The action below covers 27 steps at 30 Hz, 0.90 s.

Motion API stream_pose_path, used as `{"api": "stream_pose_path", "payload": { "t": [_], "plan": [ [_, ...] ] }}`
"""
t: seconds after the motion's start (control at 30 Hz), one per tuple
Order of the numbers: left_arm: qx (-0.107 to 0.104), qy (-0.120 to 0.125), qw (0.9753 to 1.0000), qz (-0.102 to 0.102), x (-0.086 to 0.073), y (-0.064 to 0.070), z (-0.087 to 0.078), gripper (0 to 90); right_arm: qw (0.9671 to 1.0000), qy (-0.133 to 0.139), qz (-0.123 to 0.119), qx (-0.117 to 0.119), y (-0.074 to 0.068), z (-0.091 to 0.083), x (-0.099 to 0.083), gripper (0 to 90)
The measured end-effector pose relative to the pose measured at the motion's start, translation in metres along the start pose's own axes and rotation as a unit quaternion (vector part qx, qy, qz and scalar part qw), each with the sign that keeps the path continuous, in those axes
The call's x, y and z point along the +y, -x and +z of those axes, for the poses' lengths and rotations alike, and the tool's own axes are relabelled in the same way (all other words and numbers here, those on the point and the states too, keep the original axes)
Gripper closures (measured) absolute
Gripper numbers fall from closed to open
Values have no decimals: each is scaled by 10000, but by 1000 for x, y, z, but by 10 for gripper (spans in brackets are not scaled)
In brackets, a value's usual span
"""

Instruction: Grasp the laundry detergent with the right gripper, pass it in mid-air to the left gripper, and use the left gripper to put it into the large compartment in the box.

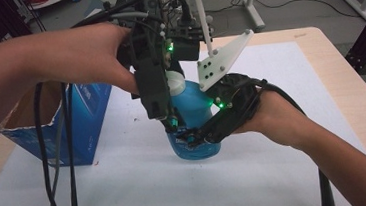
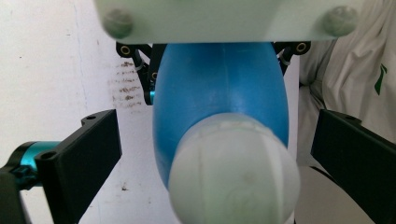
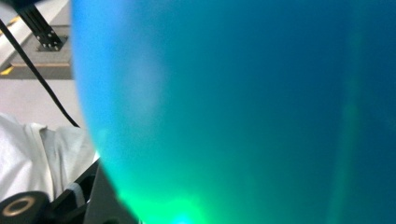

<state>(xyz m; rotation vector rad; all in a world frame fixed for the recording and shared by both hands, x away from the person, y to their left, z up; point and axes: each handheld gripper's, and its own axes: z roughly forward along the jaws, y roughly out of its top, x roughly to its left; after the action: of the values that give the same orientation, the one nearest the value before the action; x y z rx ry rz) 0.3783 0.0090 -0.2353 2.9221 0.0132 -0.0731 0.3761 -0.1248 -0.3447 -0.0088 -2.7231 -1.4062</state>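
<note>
Blue bottle (image 3: 233,107) wall presses right up against the right gripper view's lens, a blur of blue and green. From above, the bottle (image 1: 191,107) stands upright on the white table (image 1: 257,176), just right of the open blue box (image 1: 79,117). The right gripper (image 1: 196,137) is clamped on the bottle's lower body. The left gripper (image 1: 170,119) hangs above the bottle, pointing down; its jaws stand apart on either side of the white cap (image 2: 233,170), touching nothing.
</note>
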Motion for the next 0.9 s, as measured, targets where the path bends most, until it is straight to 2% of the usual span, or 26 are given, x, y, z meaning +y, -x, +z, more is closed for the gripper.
{"api": "stream_pose_path", "payload": {
  "t": [0.43,0.5,0.6,0.9],
  "plan": [
    [51,-62,9999,127,2,-2,5,30,10000,73,7,6,0,-1,1,455],
    [14,-7,9999,171,2,-2,4,112,10000,73,-12,2,0,-1,1,455],
    [37,-24,9999,156,2,-3,5,119,10000,68,11,-3,0,-1,1,455],
    [-3,-58,9996,280,2,-2,6,208,10000,88,11,19,0,-1,1,455]
  ]
}}
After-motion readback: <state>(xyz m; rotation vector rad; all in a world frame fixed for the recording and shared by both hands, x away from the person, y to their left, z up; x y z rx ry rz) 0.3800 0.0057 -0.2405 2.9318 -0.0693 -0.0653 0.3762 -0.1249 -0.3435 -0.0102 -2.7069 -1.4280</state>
